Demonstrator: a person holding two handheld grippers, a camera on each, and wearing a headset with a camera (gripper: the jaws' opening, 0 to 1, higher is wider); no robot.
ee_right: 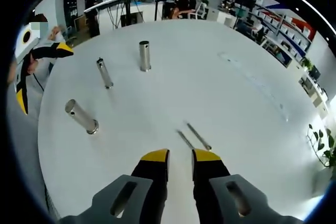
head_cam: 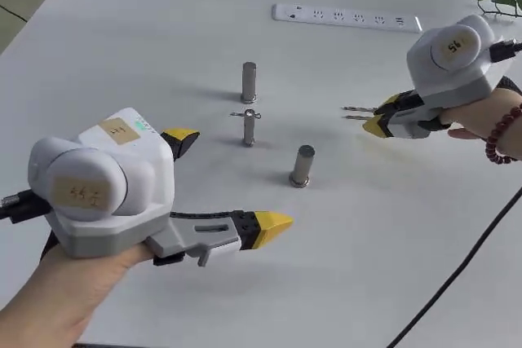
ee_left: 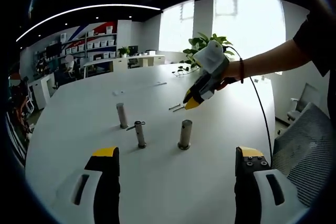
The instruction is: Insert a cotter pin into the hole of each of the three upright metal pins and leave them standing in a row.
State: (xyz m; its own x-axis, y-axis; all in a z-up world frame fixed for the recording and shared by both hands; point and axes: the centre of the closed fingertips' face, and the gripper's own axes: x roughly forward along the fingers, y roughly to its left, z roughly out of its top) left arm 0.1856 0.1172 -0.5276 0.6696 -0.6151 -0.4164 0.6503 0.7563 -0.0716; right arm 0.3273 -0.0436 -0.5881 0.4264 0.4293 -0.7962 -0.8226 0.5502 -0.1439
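Head view: middle pin [head_cam: 249,128] fitted; far pin [head_cam: 249,81] at 12 and near pin [head_cam: 303,165] at 5 o'clock bare.
Right gripper [head_cam: 379,113], at 3 o'clock, seems clamped on a cotter pin [head_cam: 357,110]; left gripper [head_cam: 231,178] gapes empty. Next I align it to a hole.

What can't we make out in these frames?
1. Two loose cotter pins at the tips of the right claw: gripped or lying on the table, unclear; the tips hide their ends in the right gripper view.
2. Holes in the far pin and near pin: too small, head view.
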